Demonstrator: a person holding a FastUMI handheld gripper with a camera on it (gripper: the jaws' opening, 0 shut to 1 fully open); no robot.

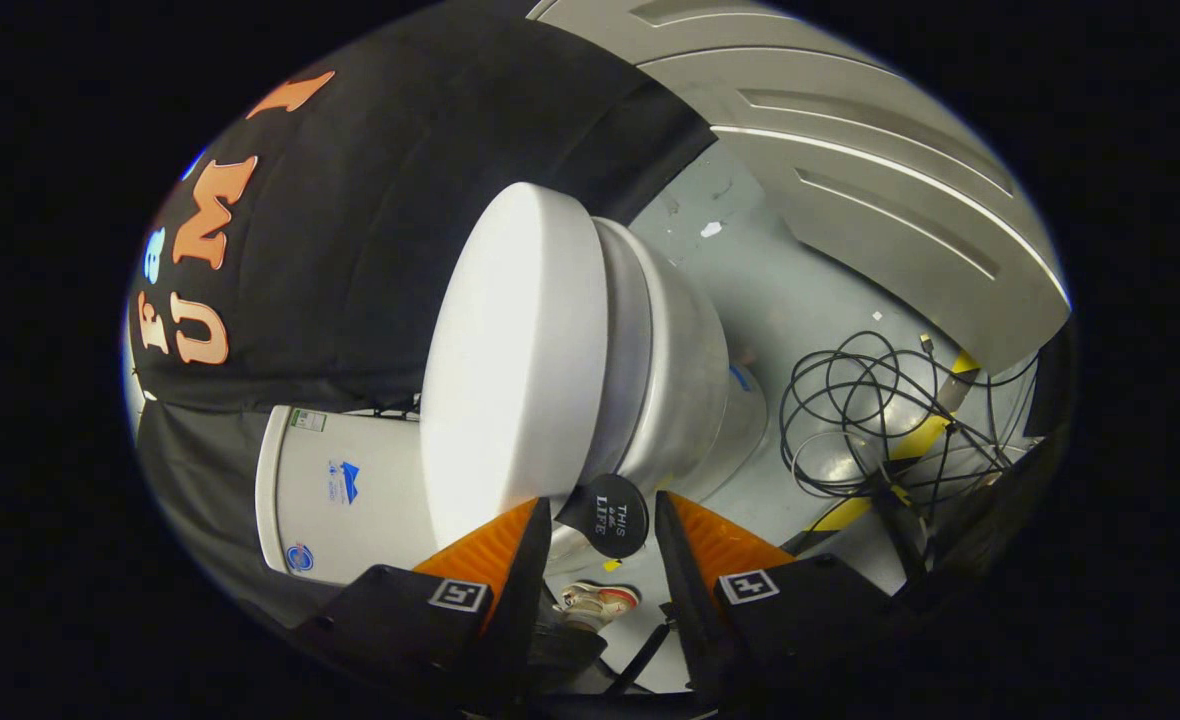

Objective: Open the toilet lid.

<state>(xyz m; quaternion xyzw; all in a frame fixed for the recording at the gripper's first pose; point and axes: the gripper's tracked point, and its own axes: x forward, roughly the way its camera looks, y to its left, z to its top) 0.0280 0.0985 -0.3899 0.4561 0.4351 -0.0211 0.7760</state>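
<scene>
Gripper (602, 520): fingers stood apart with a clear gap between them, holding nothing; neither finger pressed on anything. A square marker sat on the base of each finger.

Toilet lid (510, 350): white, closed flat on the seat, just ahead of the fingers, its rim close to one fingertip; contact could not be told. The whole scene appeared rolled onto its side.

Toilet bowl (685, 370): white, directly under the lid, its foot on the grey floor (800, 270).

Cistern (340, 495): white, joined to the toilet at the lid's hinge end, bearing small stickers.

Dark round item (605, 515): seen in the gap between the fingers, beside the bowl's foot; kind unclear.

Shoe (598, 602): a person's, on the floor near the bowl's foot, seen between the fingers.

Cables (875, 420): black, loosely coiled on the floor beyond the bowl, lying over a yellow-and-black tape strip (915, 440).

Grey panelled wall (850, 170): beyond the floor, away from the toilet.
</scene>
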